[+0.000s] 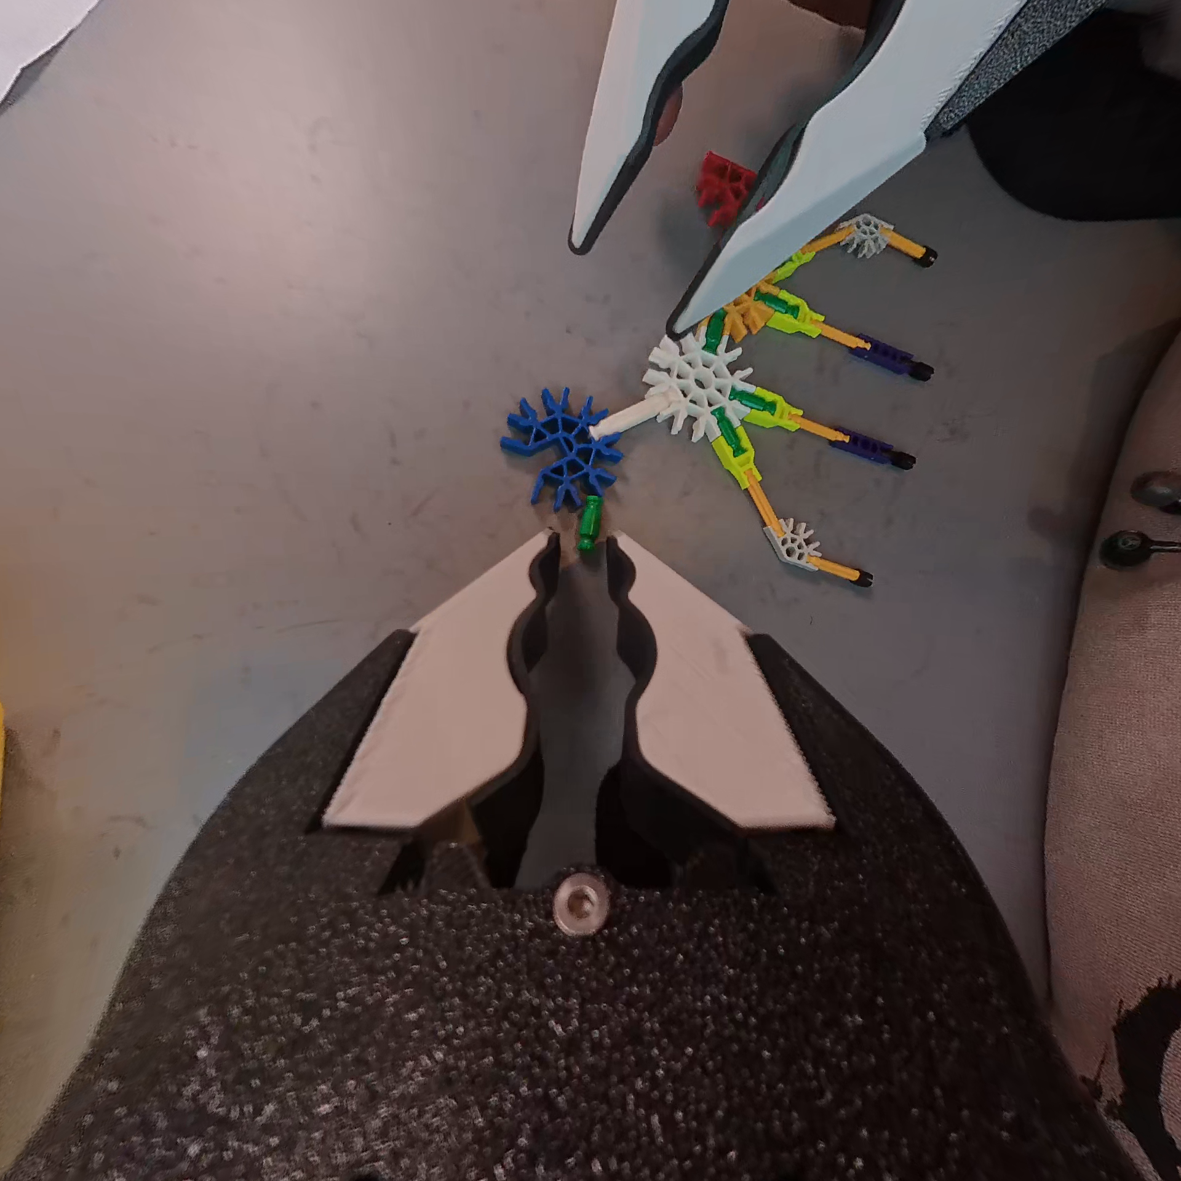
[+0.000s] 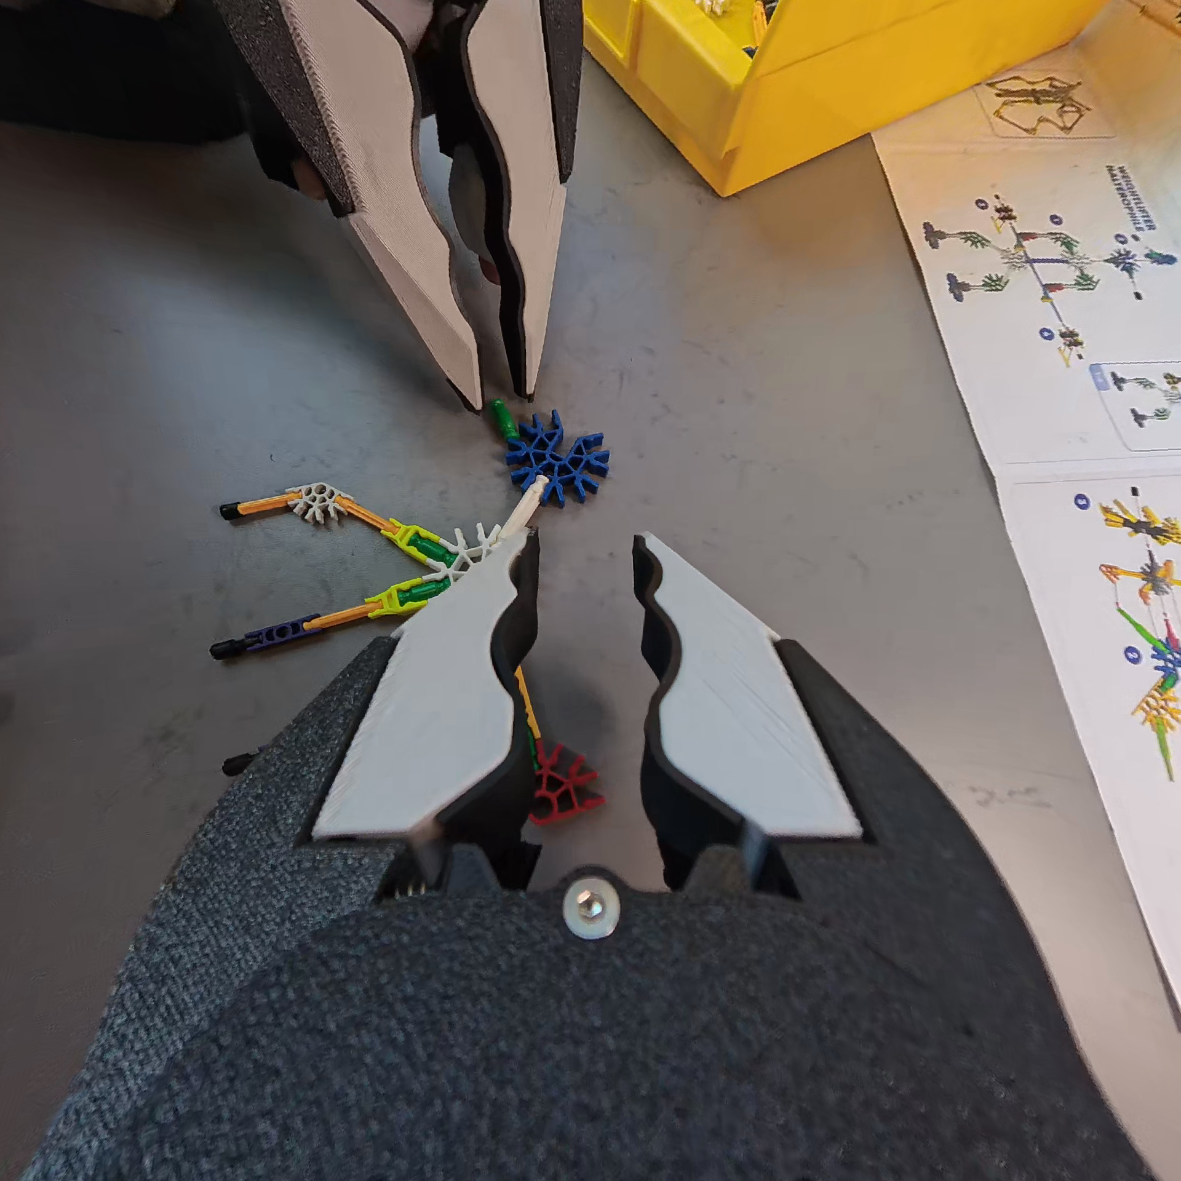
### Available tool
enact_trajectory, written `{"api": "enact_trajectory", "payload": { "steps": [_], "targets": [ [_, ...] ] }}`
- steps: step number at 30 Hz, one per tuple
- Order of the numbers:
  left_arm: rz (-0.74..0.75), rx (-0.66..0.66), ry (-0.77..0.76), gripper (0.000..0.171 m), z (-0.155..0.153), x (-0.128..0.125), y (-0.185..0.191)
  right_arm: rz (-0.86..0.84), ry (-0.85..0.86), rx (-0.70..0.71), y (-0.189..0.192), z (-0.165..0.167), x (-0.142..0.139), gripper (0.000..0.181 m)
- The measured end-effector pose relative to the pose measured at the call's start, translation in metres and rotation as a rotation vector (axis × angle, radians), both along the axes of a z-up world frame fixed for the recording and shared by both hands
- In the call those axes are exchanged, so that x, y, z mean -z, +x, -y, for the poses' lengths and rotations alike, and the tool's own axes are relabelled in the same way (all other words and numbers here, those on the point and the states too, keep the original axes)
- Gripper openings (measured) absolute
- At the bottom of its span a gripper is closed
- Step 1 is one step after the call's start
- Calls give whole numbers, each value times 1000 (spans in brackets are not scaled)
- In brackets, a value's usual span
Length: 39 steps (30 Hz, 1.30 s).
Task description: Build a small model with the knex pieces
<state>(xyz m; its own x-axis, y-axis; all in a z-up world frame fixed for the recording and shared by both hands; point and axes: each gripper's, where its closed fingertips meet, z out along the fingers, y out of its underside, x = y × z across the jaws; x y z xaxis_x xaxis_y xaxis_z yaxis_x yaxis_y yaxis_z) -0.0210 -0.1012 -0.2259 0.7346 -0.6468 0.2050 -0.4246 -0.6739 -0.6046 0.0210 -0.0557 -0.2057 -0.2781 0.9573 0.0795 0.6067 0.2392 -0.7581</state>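
In the left wrist view, the left gripper (image 1: 581, 540) is seen low over the plain grey bench (image 1: 255, 383), with its jaws drawn close but a narrow slit left between them. A short green plastic rod (image 1: 589, 521) lies on the bench right at the tips. Its near end is set in the mouth of that slit, and no clamping of it can be seen. The rod's long axis runs nearly in line with the fingers, tilted slightly. Its far end is met by a flat blue snowflake-shaped connector (image 1: 563, 447), just beyond. The left gripper is by far the nearer to the rod.

A short white rod (image 1: 629, 415) is laid from the blue connector to a white snowflake-shaped connector (image 1: 696, 383). From this connector, yellow, lime, green and purple rods are fanned out toward the bench's right edge.

The right gripper (image 1: 627, 287) is held over that assembly with its jaws spread wide and nothing between them. One fingertip is set at the rim of the white connector. A small red connector (image 1: 725, 185) lies apart beneath it.

Farther off in the right wrist view, a yellow plastic bin (image 2: 831, 96) is stood toward the bench's far edge. A printed white sheet (image 2: 1022, 383) with coloured diagrams and small writing is spread beside it. No brand mark is made out on the grippers or the pieces.
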Motion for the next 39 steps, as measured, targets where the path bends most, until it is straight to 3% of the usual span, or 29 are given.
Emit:
{"api": "enact_trajectory", "payload": {
  "steps": [7,12,20,26,39],
  "targets": [
    [-41,23,20,16,3,2,-1,4,8,12,0,-3,4,28],
    [-146,11,64,0,1,4,-4,13,13,21,1,-5,7,28],
    [-167,-30,113,0,6,1,-4,0,15,35,3,-9,5,28],
    [-106,-53,89,14,6,-1,5,-3,24,39,5,-11,3,28],
    [-214,-112,129,5,3,4,6,-4,37,53,7,-16,3,28]
  ]
}}
